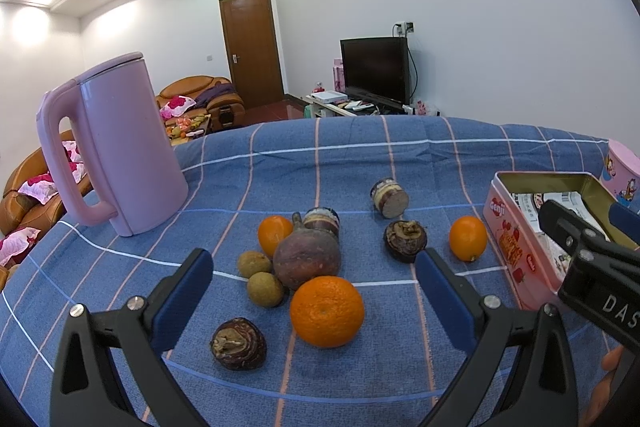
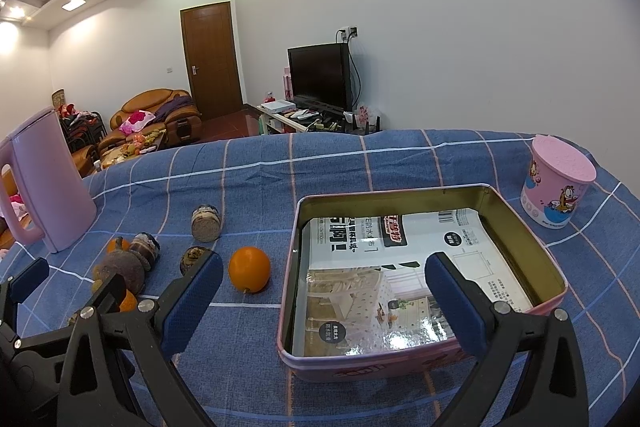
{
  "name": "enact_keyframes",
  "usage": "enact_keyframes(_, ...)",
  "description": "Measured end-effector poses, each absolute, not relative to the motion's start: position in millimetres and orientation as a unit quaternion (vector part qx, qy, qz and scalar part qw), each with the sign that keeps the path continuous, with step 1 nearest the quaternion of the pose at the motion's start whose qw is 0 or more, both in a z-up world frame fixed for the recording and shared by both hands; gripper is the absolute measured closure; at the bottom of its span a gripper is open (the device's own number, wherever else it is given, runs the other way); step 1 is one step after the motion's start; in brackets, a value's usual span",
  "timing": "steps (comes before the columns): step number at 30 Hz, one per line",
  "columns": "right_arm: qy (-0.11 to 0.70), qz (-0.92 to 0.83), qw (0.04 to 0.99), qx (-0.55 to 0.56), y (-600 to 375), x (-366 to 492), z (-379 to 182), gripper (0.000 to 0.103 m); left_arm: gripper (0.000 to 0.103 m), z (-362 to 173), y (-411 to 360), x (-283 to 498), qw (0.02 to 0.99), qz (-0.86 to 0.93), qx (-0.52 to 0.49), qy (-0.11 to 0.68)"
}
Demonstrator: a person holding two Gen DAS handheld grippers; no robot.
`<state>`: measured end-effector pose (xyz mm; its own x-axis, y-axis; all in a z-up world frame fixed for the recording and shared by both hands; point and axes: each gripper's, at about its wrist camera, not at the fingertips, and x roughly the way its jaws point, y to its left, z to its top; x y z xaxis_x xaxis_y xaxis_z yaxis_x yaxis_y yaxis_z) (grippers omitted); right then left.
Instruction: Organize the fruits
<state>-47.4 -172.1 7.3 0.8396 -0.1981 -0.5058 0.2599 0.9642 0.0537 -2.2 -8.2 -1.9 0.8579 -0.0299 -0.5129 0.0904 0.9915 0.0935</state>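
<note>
Both claws are spread wide and hold nothing. The left gripper (image 1: 314, 263) hangs above the clustered fruit, nearest the big orange (image 1: 327, 311). The right gripper (image 2: 324, 267) hovers over the open tin (image 2: 516, 223), bare cloth (image 2: 360, 163) beyond.

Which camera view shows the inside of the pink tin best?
The right wrist view: the pink tin lies open below it, with its printed paper lining visible. The left wrist view shows only its left side wall and part of the inside, partly hidden by the right tongs.
</note>
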Motion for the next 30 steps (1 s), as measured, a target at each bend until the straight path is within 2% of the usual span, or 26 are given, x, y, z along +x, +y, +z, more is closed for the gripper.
enact_keyframes(19, 0.255, -0.098, 0.96, 0.063, -173, -45, 11, 0.001, 0.0, -7, -2, 1, 0.956, -0.051, 0.033, 0.288)
enact_keyframes(27, 0.247, -0.054, 0.966, 0.059, -163, -48, 15, 0.001, 0.0, 6, 37, -23, 0.964, 0.01, 0.023, 0.265)
enact_keyframes(29, 0.249, -0.033, 0.966, 0.055, -154, -49, 14, 0.005, 0.0, 7, 53, -33, 0.963, 0.02, 0.015, 0.267)
enact_keyframes(30, 0.252, -0.021, 0.966, 0.05, -149, -49, 13, 0.019, 0.0, 6, 61, -38, 0.962, 0.029, 0.014, 0.27)
